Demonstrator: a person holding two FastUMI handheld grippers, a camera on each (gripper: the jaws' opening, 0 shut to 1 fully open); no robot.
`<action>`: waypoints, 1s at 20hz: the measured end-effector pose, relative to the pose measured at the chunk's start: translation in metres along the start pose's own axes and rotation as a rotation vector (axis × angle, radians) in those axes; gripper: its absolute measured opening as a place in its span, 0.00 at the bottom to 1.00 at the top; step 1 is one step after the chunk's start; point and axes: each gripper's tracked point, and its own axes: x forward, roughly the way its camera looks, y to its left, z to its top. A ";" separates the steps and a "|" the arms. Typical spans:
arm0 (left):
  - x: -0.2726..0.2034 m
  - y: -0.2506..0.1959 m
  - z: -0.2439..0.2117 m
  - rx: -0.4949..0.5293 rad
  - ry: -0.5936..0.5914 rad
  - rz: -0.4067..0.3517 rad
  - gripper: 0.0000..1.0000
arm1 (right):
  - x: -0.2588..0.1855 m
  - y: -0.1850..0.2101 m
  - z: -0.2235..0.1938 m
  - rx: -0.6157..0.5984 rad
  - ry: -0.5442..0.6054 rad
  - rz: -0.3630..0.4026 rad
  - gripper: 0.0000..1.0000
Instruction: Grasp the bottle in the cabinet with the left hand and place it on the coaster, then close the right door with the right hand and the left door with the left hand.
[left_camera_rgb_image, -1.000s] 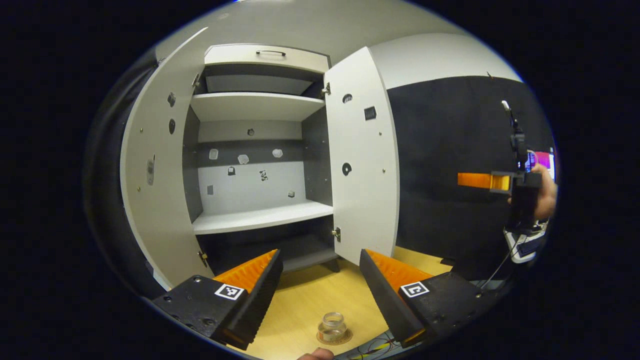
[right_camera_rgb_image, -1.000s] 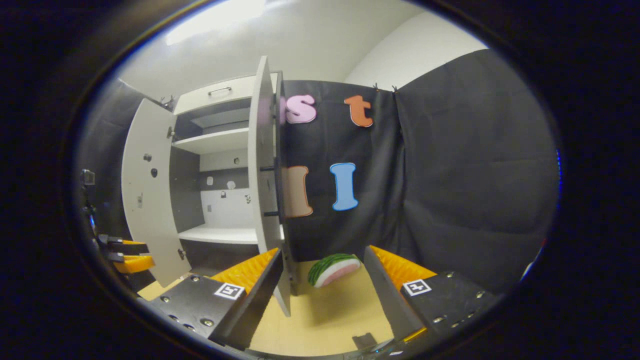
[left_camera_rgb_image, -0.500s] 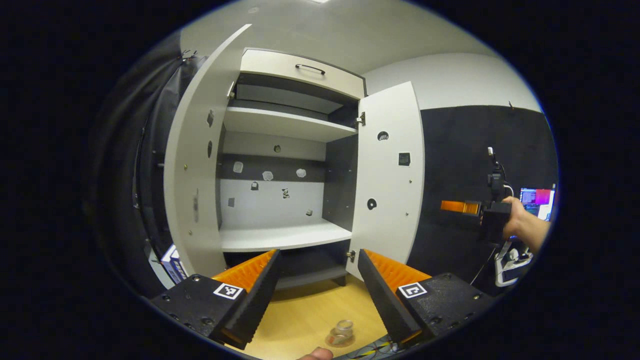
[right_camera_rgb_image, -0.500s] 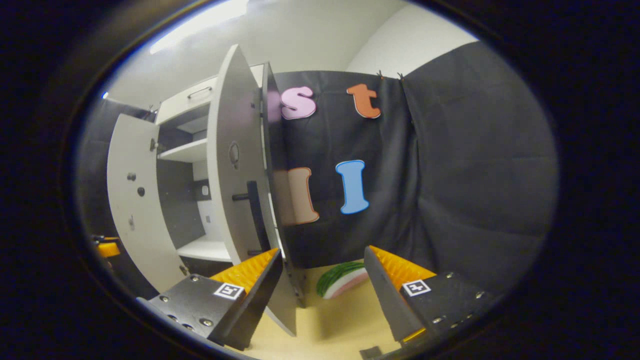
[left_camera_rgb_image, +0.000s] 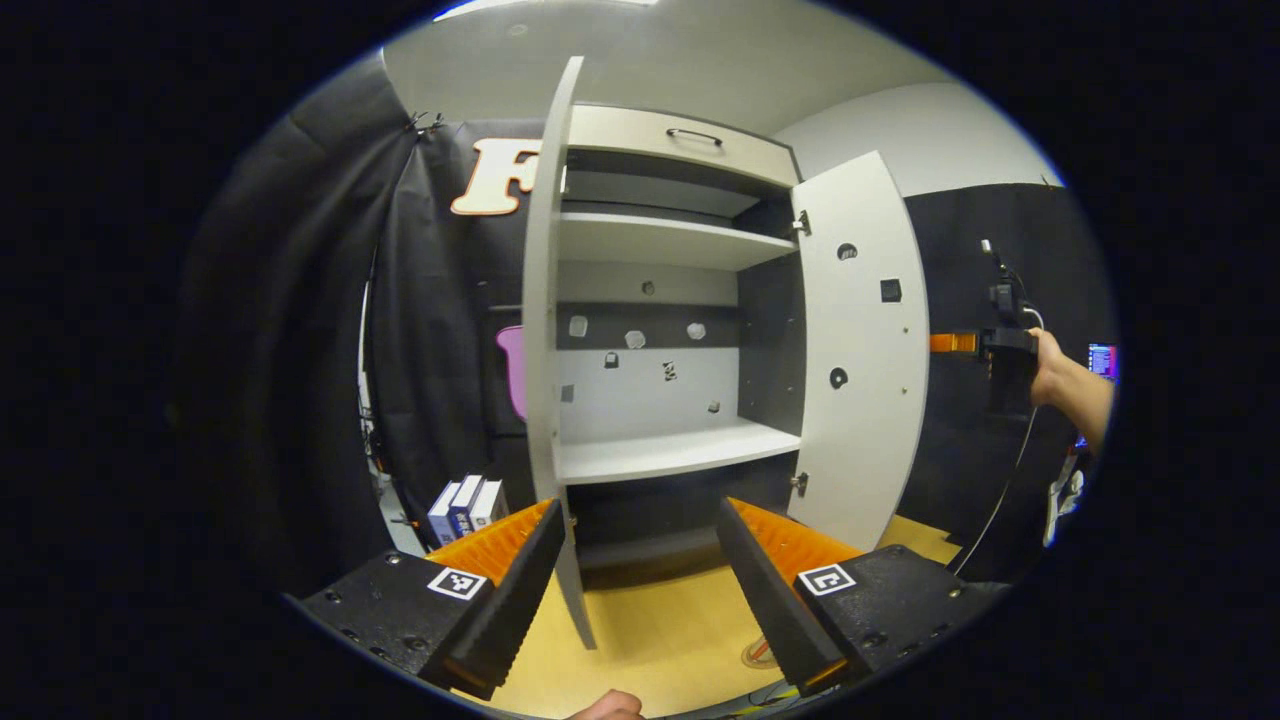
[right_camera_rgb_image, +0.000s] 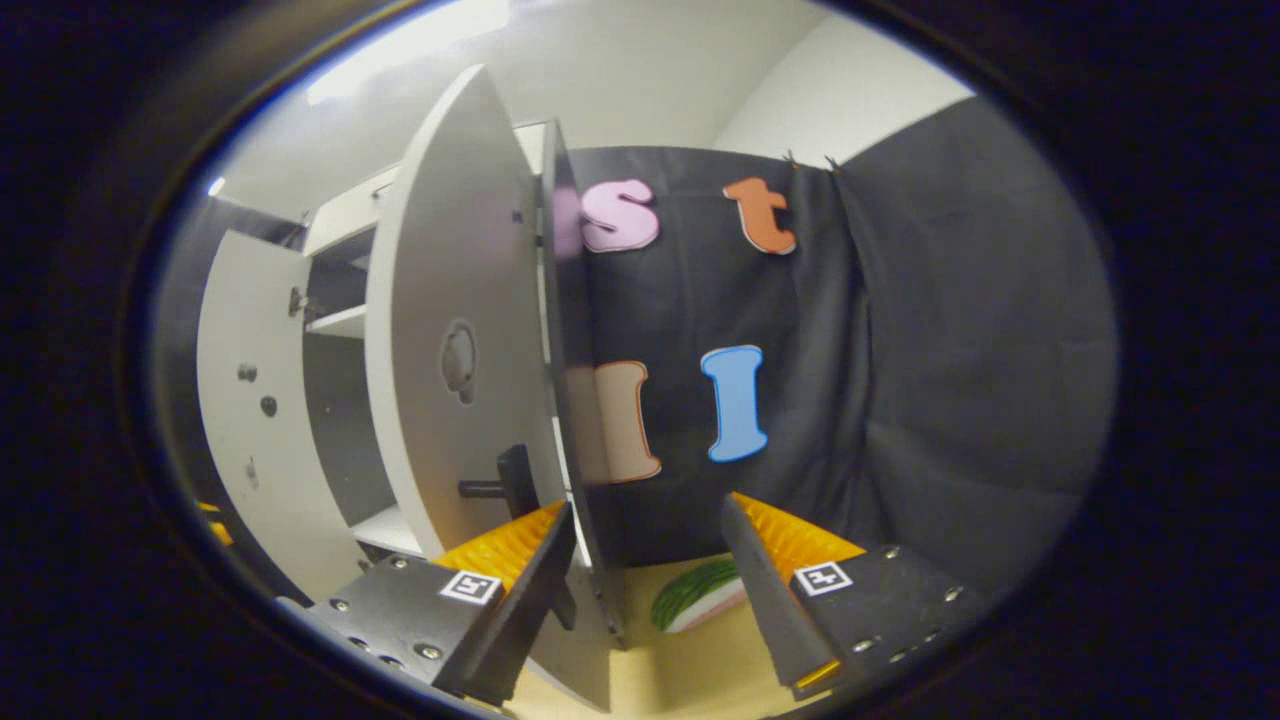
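Right door (right_camera_rgb_image: 450, 300) of the cabinet (left_camera_rgb_image: 660, 460): a flat, stiff white panel hung on hinges at its right side, standing partly open, its outer face and dark bar handle (right_camera_rgb_image: 515, 480) turned toward the right gripper view. Judged light to swing and not fragile, it should move under a plain push. The smooth face offers little grip, so the handle or the free edge beside it is the likely place to press, low force, following the hinge arc. The right gripper (right_camera_rgb_image: 645, 503) is spread wide and holds nothing. The door's free edge runs down just beside its left finger; whether they touch cannot be told. In the left gripper view the same gripper (left_camera_rgb_image: 985, 345), in a hand (left_camera_rgb_image: 1050, 365), hangs behind the door's far side. The left gripper (left_camera_rgb_image: 638, 505) is likewise wide open and empty, facing the left door (left_camera_rgb_image: 540, 330), seen nearly edge-on and fully open. The bottle cannot be made out; a small round rim on the table (left_camera_rgb_image: 650, 620) by the left gripper's right finger may be the coaster. A toy watermelon slice (right_camera_rgb_image: 700, 600) lies on the table near the cabinet's base.
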 end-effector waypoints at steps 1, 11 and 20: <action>-0.002 0.002 -0.002 -0.044 0.001 -0.004 0.97 | 0.000 0.003 0.001 -0.010 0.015 -0.005 0.91; -0.025 0.063 -0.020 -0.069 0.061 0.119 0.97 | 0.003 0.027 0.007 -0.030 0.012 0.059 0.87; -0.004 0.070 -0.004 -0.087 0.083 0.086 0.96 | 0.006 0.086 0.004 -0.026 -0.001 0.209 0.92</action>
